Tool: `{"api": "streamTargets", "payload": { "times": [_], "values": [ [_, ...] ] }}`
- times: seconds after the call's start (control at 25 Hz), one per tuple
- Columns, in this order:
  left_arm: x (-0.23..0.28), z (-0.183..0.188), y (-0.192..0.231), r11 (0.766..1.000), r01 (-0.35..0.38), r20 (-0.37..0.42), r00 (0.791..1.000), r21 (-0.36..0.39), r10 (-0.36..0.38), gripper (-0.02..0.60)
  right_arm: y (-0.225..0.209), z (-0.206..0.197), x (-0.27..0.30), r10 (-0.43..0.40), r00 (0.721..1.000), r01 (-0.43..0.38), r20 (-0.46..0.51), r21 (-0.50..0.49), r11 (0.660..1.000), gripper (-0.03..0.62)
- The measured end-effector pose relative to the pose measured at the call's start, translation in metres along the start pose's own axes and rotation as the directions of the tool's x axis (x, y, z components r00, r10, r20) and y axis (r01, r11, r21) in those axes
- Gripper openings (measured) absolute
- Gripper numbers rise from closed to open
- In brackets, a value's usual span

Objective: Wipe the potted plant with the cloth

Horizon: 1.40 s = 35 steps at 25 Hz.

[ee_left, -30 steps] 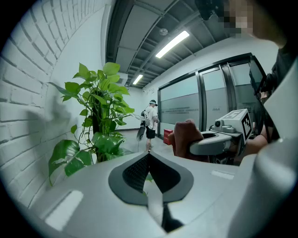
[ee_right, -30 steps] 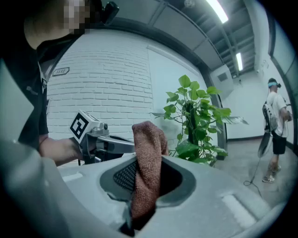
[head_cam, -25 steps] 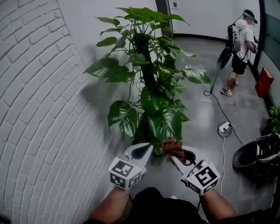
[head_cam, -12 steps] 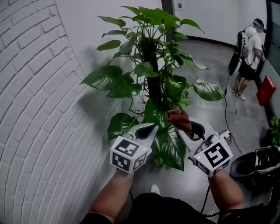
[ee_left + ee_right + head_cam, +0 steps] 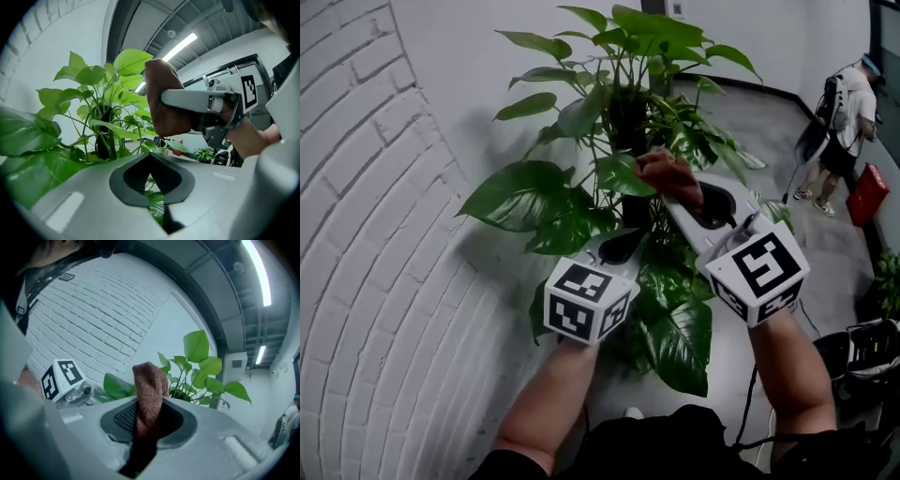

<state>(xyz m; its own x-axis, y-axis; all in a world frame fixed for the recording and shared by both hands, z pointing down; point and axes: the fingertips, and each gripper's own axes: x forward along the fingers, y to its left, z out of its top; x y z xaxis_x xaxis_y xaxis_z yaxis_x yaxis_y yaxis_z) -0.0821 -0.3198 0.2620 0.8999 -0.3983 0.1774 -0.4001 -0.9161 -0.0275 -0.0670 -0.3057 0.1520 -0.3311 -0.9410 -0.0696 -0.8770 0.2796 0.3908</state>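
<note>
The potted plant (image 5: pixel 614 112) has large green leaves and fills the middle of the head view; its pot is hidden behind leaves and my arms. My right gripper (image 5: pixel 670 180) is shut on a brown cloth (image 5: pixel 664 171), which rests against the upper leaves beside the dark central stem. In the right gripper view the cloth (image 5: pixel 149 383) stands up between the jaws of the right gripper (image 5: pixel 149 401), with the plant (image 5: pixel 201 362) behind it. My left gripper (image 5: pixel 622 246) sits lower, among the middle leaves, shut with nothing seen between its tips. From the left gripper (image 5: pixel 150 155), the cloth (image 5: pixel 161 117) shows above.
A white brick wall (image 5: pixel 366 234) curves close on the left. At the back right a person (image 5: pixel 853 103) stands on the grey floor near a red object (image 5: pixel 867 192). Dark gear (image 5: pixel 867 349) lies at the right edge, by a small plant (image 5: pixel 889 272).
Both grippers have risen along the plant. The right gripper carried the cloth from the low leaves up to the upper leaves near the stem; the left followed to mid height.
</note>
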Motion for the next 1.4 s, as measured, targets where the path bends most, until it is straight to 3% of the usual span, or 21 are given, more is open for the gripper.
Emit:
{"api": "streamTargets", "payload": {
  "times": [0.24,0.52,0.88,1.04,1.2,1.4],
  "values": [
    [0.023,0.000,0.015,1.000,-0.020,-0.012,1.000,-0.018,0.020,0.017,-0.030,-0.008,0.042,0.013,1.000,-0.013,-0.005,0.038,0.999,0.067],
    [0.037,-0.009,0.053,0.987,-0.153,-0.057,0.987,-0.051,0.150,0.017,-0.037,-0.029,0.095,0.104,0.991,-0.101,-0.085,0.042,0.994,0.067],
    [0.055,-0.010,0.080,0.962,-0.272,-0.070,0.961,-0.028,0.269,0.017,-0.025,-0.073,0.132,0.216,0.944,-0.236,-0.250,-0.053,0.970,0.067],
    [0.057,-0.011,0.089,0.951,-0.310,-0.062,0.949,0.007,0.310,0.017,-0.003,-0.083,0.128,0.299,0.916,-0.329,-0.267,-0.074,0.941,0.067],
    [0.059,-0.017,0.095,0.933,-0.348,-0.087,0.931,0.093,0.355,0.017,0.013,-0.092,0.129,0.352,0.887,-0.406,-0.297,-0.142,0.903,0.067],
    [0.057,-0.022,0.098,0.920,-0.363,-0.105,0.919,0.151,0.380,0.017,0.035,-0.093,0.125,0.409,0.847,-0.501,-0.338,-0.255,0.827,0.067]
  ]
}}
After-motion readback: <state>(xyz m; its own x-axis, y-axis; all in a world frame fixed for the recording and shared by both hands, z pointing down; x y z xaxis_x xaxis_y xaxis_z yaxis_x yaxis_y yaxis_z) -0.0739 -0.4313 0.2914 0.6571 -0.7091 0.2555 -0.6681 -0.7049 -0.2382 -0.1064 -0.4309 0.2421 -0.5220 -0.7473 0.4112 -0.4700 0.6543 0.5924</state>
